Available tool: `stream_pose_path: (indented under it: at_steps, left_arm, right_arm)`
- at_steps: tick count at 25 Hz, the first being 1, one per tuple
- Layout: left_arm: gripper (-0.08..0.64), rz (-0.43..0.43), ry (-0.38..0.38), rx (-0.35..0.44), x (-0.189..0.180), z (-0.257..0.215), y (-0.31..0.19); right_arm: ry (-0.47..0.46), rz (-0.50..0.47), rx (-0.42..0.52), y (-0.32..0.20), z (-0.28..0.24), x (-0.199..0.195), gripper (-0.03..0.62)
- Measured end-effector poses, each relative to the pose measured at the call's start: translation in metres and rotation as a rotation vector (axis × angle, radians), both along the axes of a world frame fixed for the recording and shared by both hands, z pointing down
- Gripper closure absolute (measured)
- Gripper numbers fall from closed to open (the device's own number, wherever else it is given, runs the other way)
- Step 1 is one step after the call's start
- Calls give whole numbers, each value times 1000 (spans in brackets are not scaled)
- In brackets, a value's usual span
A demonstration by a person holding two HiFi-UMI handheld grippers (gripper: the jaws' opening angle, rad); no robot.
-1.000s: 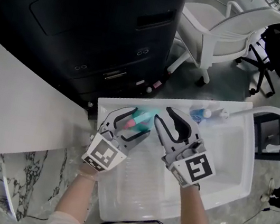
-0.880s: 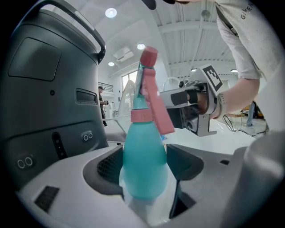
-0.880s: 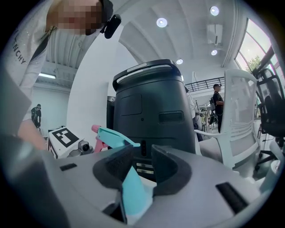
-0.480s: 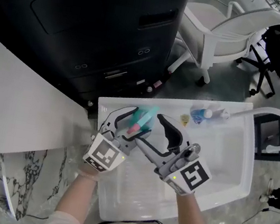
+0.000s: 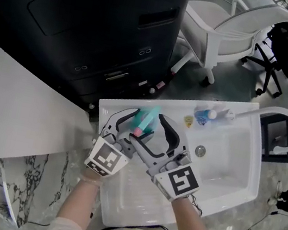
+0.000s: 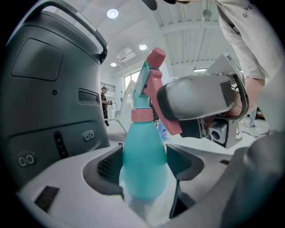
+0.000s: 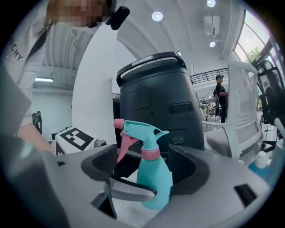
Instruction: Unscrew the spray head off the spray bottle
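A teal spray bottle [image 5: 146, 119] with a pink collar and trigger stands upright over the white sink's left side. My left gripper [image 5: 137, 127] is shut on its body [image 6: 142, 164], the pads pressing both flanks. The spray head [image 7: 140, 131] with its pink collar [image 7: 150, 153] rises above the jaws. My right gripper [image 5: 147, 128] comes in from the right and its jaws have just been opening. They now stand wide on either side of the bottle [image 7: 155, 182] without pressing it. One grey finger [image 6: 196, 98] of it lies beside the spray head.
The white sink basin [image 5: 235, 161] has a drain [image 5: 200, 150] and a small blue bottle [image 5: 205, 116] on its back rim. A big black machine [image 5: 94, 20] stands behind. A white chair [image 5: 225, 27] is at the back right, a marble counter [image 5: 39, 176] at the left.
The right gripper has moved left toward the bottle, rolled a little and opened its jaws wider around it. The left gripper and the bottle have stayed put.
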State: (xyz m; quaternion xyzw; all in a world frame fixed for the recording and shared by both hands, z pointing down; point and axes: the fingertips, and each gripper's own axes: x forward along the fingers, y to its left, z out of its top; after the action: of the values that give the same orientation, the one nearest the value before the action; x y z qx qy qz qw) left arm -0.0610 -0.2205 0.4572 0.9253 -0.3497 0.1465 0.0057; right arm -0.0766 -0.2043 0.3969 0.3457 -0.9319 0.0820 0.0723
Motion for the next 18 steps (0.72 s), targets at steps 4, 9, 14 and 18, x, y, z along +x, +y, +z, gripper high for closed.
stream_pose_path:
  at_steps: [4, 9, 14, 18]
  left_arm:
    - [250, -4, 2, -2, 0, 1, 0]
    - [250, -8, 5, -6, 0, 0, -1]
    - [250, -12, 11, -7, 0, 0, -2]
    - [250, -16, 15, -9, 0, 0, -2]
  right_arm:
    - [-8, 2, 4, 6, -1, 13, 230]
    - [-31, 32, 0, 8, -3, 33, 240]
    - [-20, 92, -16, 7, 1, 58, 287]
    - [-56, 173, -24, -4, -1, 76, 375]
